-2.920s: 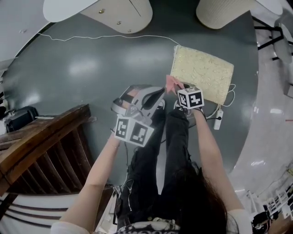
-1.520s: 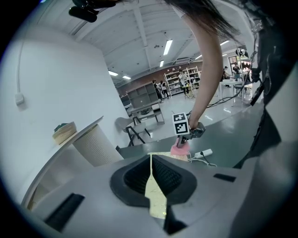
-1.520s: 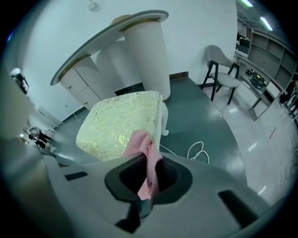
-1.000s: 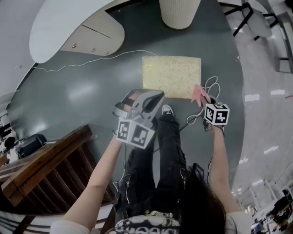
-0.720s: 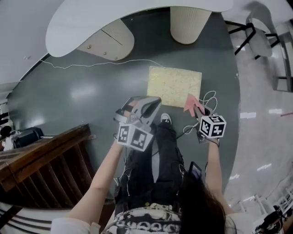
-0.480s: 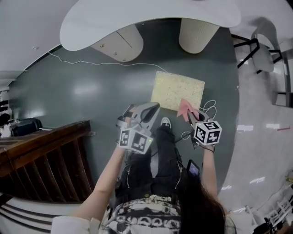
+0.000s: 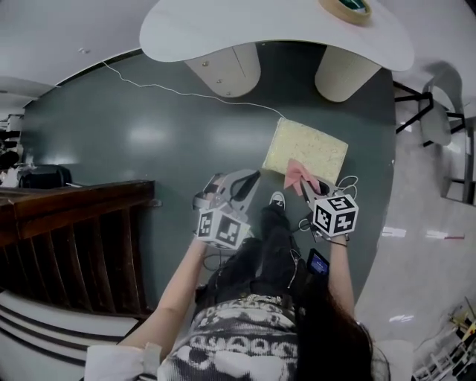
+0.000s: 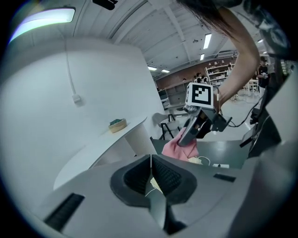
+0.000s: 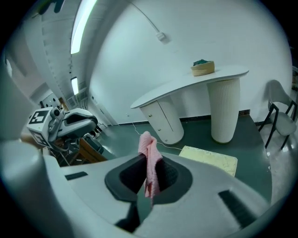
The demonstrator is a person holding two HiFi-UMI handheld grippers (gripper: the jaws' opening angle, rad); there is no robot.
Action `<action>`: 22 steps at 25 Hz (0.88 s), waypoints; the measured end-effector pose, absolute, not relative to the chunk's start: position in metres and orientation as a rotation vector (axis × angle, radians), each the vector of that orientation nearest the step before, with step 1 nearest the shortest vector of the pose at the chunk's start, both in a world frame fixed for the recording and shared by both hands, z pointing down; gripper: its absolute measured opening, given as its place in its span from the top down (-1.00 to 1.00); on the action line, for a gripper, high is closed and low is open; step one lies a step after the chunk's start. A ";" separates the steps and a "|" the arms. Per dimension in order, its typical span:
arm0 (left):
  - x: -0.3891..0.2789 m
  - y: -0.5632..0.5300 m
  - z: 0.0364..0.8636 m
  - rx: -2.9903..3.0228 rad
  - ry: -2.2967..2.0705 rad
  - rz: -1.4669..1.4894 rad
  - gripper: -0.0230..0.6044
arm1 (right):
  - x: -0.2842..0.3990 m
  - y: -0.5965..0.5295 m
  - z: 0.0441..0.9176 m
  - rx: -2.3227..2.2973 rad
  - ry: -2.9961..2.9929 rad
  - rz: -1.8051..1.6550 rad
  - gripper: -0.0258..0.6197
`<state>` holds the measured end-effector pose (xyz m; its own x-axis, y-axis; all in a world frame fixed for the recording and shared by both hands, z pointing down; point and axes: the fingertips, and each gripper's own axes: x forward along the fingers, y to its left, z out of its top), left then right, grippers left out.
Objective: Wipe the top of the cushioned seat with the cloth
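A pale yellow cushioned seat (image 7: 306,153) lies flat on the dark green floor, also in the right gripper view (image 9: 209,158). My right gripper (image 7: 303,183) is shut on a pink cloth (image 7: 298,172) that sticks up from its jaws (image 9: 149,153). It hangs over the seat's near edge in the head view. My left gripper (image 7: 239,186) is held to the left of the seat, shut with nothing in it (image 8: 151,173). The left gripper view shows the pink cloth (image 8: 180,148) in the other gripper.
A white curved table (image 7: 245,33) on two pedestals (image 7: 338,73) stands beyond the seat, with a roll of tape (image 7: 346,7) on it. A white cable (image 7: 178,91) crosses the floor. Wooden stairs (image 7: 67,234) are at left. Chairs (image 7: 433,119) stand right.
The view has swung: the seat now lies right of centre. My right gripper with the cloth has come from the seat's right corner in over its near edge. The left gripper stays shut.
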<state>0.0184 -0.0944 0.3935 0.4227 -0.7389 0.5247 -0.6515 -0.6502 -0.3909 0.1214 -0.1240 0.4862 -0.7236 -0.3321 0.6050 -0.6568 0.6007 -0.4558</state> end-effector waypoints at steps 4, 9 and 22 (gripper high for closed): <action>0.002 -0.062 0.379 -2.526 1.222 -1.022 0.89 | 0.098 -0.096 0.465 0.768 -2.391 0.915 0.89; -0.018 -0.006 0.369 -2.511 1.208 -0.994 0.89 | 0.067 -0.041 0.446 0.738 -2.414 0.874 0.89; -0.048 0.137 0.360 -2.501 1.291 -0.932 0.89 | 0.018 0.091 0.383 0.736 -2.535 0.740 0.89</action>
